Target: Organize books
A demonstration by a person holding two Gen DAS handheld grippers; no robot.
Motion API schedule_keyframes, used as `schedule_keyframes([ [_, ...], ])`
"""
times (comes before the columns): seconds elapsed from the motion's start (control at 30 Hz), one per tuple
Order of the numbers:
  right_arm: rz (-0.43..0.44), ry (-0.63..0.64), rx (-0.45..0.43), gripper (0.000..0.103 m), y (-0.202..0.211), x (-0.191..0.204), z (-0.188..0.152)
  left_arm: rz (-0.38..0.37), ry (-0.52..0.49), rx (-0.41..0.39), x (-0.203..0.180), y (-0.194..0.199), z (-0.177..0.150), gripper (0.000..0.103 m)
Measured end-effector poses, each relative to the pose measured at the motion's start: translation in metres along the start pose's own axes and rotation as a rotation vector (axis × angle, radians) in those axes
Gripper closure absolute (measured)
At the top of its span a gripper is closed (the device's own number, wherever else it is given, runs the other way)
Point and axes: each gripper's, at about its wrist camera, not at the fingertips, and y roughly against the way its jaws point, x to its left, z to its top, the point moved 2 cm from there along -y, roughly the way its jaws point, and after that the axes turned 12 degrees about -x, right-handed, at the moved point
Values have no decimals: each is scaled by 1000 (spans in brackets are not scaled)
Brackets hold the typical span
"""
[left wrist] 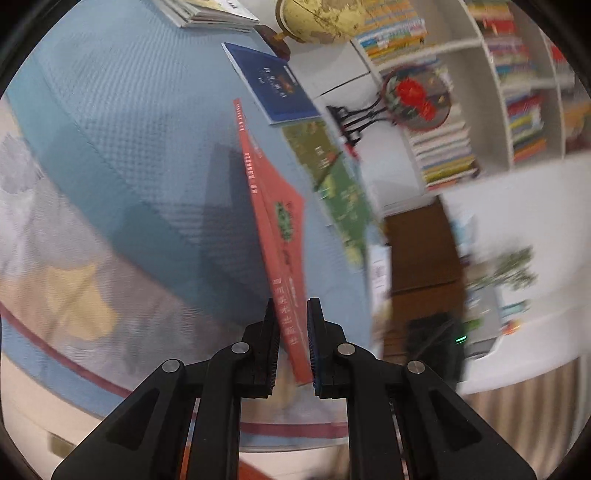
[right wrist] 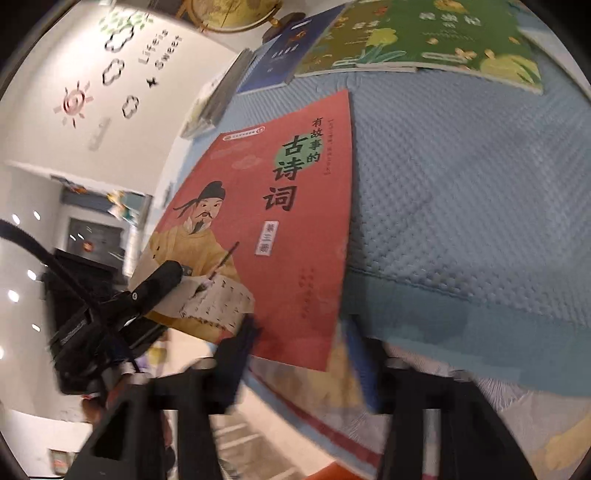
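- The left gripper (left wrist: 292, 345) is clamped on the near edge of the red book (left wrist: 275, 221), its pads pressed to both covers.
- Held this way, the red book stands on edge and tilted, seen almost edge-on from the left wrist; its long axis runs away from the gripper, toward the far side of the blue quilted cloth (left wrist: 129, 129).
- In the right wrist view the red book's (right wrist: 266, 229) front cover faces that camera, title upright, with the left gripper (right wrist: 162, 280) at its lower left corner.
- The right gripper (right wrist: 306, 354) stands wide apart, blurred, gripping nothing; the book's lower edge lies just beyond its fingers.
- Farther off, a green book (left wrist: 343, 192) and a dark blue book (left wrist: 273, 85) lie flat on the cloth.
- A globe (left wrist: 317, 18) and a small stack of books (left wrist: 207, 13) sit at the far edge.
- A white bookshelf (left wrist: 491, 85) filled with books stands beyond.
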Motion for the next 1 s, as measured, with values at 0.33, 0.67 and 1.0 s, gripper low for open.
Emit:
schedule_keyframes([
  [0.33,297,-290,35,37,-27,-21,2,-101,176,16,8,1,11,92],
  [0.67,146,14,31,76,-27,21,22,154,-20,22,2,-9,9,93],
  [1.0,-21,545,-49,76,-4,98,30,231,-270,-29,-42,-5,24,92],
])
